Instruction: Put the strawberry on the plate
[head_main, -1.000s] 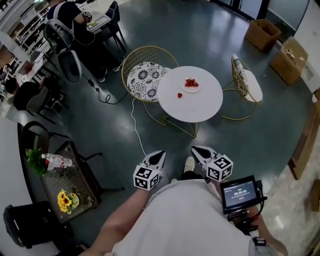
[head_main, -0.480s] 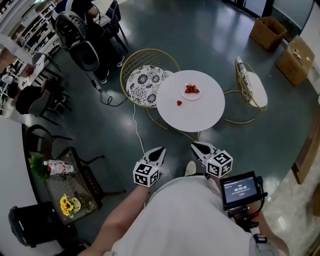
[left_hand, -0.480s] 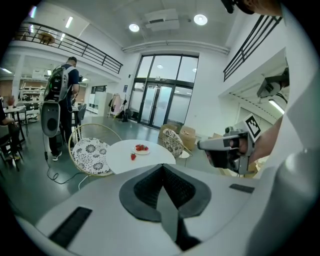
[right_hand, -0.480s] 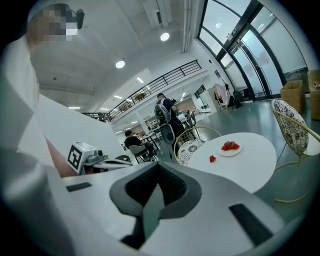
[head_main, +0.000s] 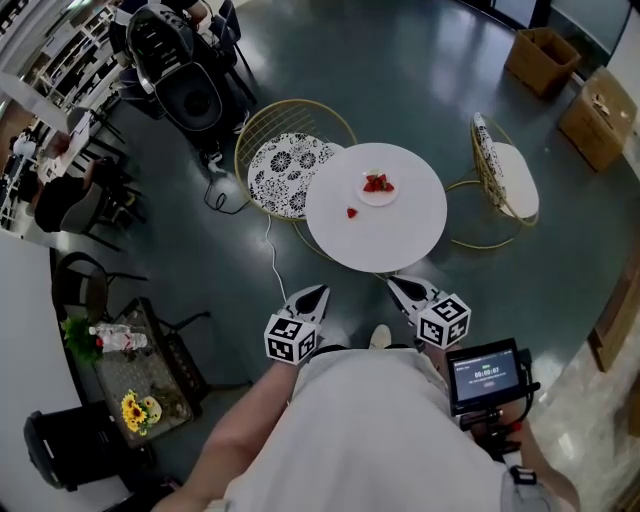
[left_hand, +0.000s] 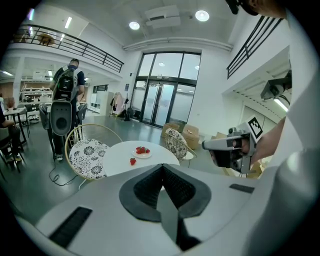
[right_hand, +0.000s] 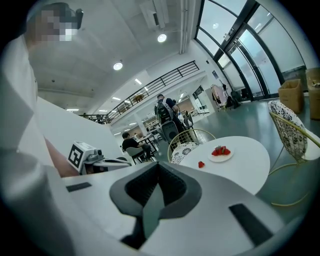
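The strawberry (head_main: 351, 212) lies alone on the round white table (head_main: 390, 240). It is left of the middle, on the side toward the patterned chair (head_main: 290, 160), near the plate (head_main: 380, 200) but not touching it. The plate sits a little beyond the table's centre and already carries a small heap of red berries.

The person stands short of the near edge with both tools held low at the waist. The left gripper (head_main: 318, 293) has its jaws pressed together with nothing between them. The right gripper (head_main: 395, 283) is closed the same way, and it is empty too. Both point roughly toward the table, well apart from the fruit.

From here I'd take the berry for a light thing with almost no weight to lift. I'd expect it to be soft enough to bruise or split under a hard squeeze, though I can't tell at this range whether it is real fruit or a model. Its tapered shape could let it slip out toward the tip if pinched low.

The safer hold looks to be across its broadest part, near the leafy end, with the jaws coming down either side and closing only until it stops sliding. Because it rests on a smooth top, a nudge could roll it toward the left edge, so the jaws should be open before they reach it.
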